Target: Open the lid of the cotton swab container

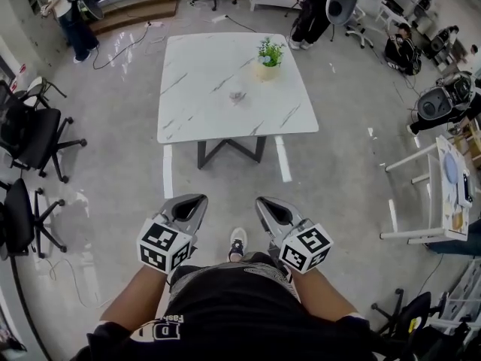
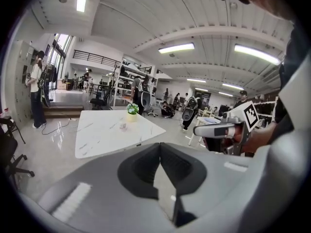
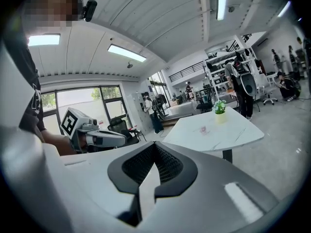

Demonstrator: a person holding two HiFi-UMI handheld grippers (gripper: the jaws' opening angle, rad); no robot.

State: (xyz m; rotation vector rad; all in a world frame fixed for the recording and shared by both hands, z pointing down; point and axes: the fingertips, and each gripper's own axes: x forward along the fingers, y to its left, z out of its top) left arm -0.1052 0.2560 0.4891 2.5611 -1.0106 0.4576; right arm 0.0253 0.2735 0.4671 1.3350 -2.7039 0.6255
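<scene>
The cotton swab container is a small clear pot standing near the middle of a white marble table, well ahead of me. It also shows small and far off in the left gripper view and the right gripper view. My left gripper and right gripper are held side by side at waist height over the floor, short of the table. Both are shut with nothing between the jaws, as seen close up for the left gripper and the right gripper.
A potted plant stands on the table behind the container. Black office chairs line the left, and a white rack stands at the right. People stand and sit at the far side of the room. A cable lies on the floor.
</scene>
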